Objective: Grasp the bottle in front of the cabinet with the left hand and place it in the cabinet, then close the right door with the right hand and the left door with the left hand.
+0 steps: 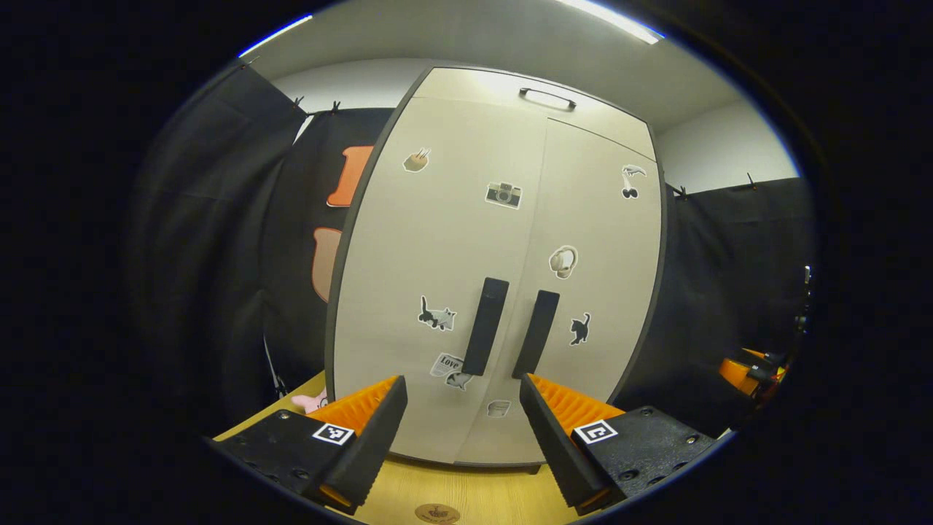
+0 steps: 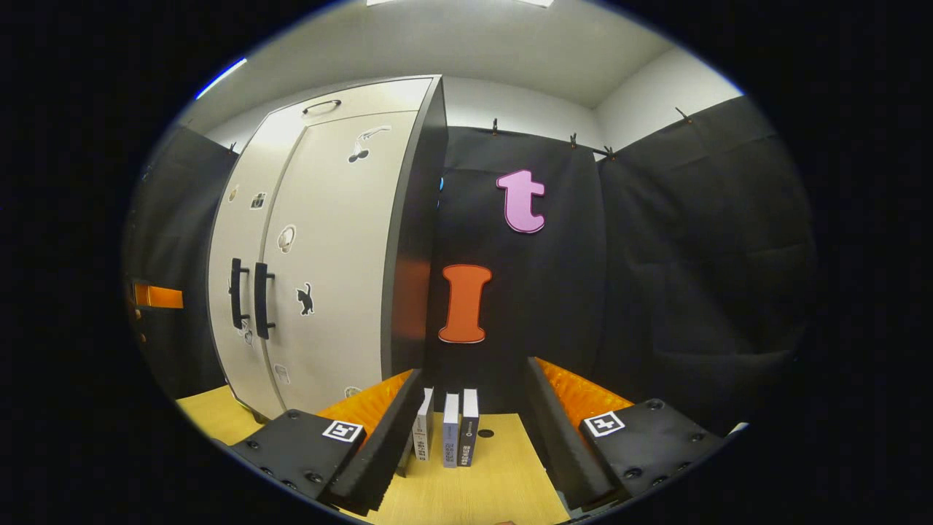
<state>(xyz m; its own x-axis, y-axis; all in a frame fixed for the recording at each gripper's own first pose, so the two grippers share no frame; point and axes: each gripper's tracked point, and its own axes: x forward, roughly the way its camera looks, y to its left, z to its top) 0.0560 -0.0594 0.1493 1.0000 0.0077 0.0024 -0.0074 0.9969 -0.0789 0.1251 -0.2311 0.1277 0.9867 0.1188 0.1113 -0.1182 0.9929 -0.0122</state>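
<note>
In the left gripper view, the left gripper [image 1: 462, 430] is seen with its fingers [image 1: 368, 445] spread wide apart, nothing held between them and nothing touched. Beneath them lies the wooden table [image 1: 466, 496]; a small round mark is cut off at the bottom edge and cannot be made out. Straight ahead of the fingers, a little beyond their tips, the cabinet [image 1: 503, 240] is seen standing on the table with both doors shut, the left door [image 1: 437, 255] and the right door [image 1: 605, 248] meeting flush at the centre seam. Two dark upright handles [image 1: 486, 325] are set side by side above the gap between the fingers. Small stickers are scattered over the pale door fronts (their pictures are too small to read surely). Nothing of the cabinet's inside is shown.

In the right gripper view, the right gripper [image 2: 474, 430] is likewise held wide open and empty. Between its fingers, near the left one, three small boxes [image 2: 448, 434] are seen standing upright on the table. The cabinet is seen farther off, to the left of the fingers, its dark side panel turned toward the camera.
</note>
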